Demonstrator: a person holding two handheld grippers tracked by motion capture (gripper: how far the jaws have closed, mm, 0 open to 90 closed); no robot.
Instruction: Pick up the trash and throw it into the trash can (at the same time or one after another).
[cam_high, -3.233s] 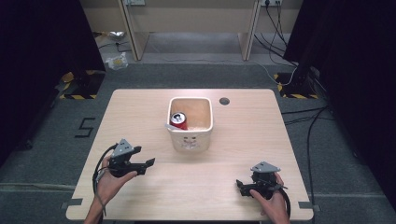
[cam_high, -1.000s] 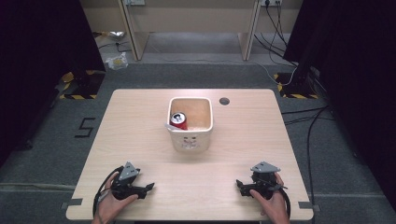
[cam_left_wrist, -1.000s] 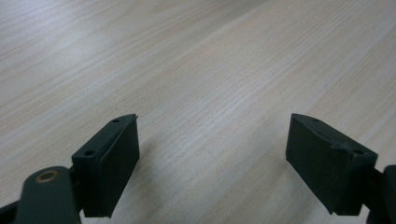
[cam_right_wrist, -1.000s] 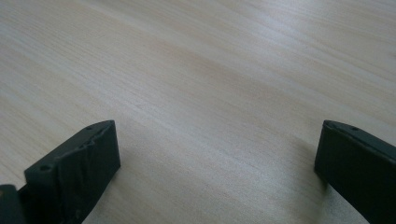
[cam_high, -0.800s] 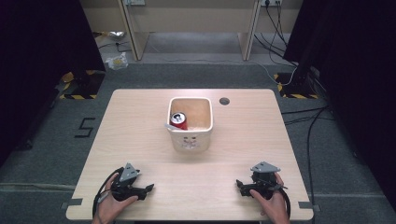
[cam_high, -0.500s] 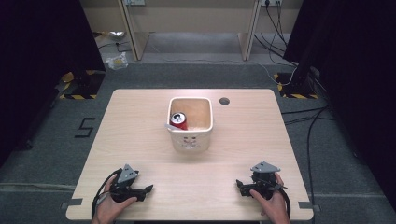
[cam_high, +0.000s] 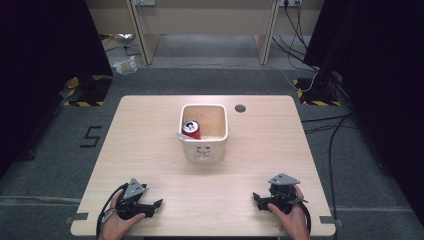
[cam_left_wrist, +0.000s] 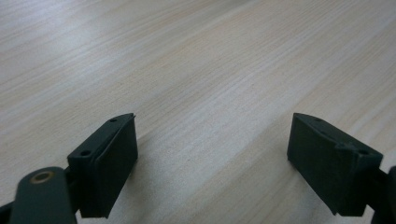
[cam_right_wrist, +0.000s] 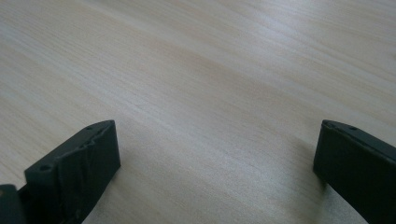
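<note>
A red drink can (cam_high: 191, 130) lies inside a cream square tub (cam_high: 220, 140) at the middle of the wooden table (cam_high: 150, 140). My left gripper (cam_high: 156, 205) rests near the front left edge, held by a hand, jaws spread wide over bare wood. In the left gripper view the left gripper (cam_left_wrist: 212, 140) holds nothing between its black fingers (cam_left_wrist: 109, 161). My right gripper (cam_high: 256, 197) sits near the front right edge, also open. The right gripper (cam_right_wrist: 217, 161) faces plain tabletop, with nothing between its fingers (cam_right_wrist: 81, 168).
A dark round cable hole (cam_high: 240, 108) sits at the table's back, right of the tub. Cables trail on the grey carpet at right. Desk legs and a crumpled bag (cam_high: 124, 65) lie beyond the table's far edge.
The left gripper has come back from mid-table toward the front left edge and settled low on the wood. The right gripper has stayed put.
</note>
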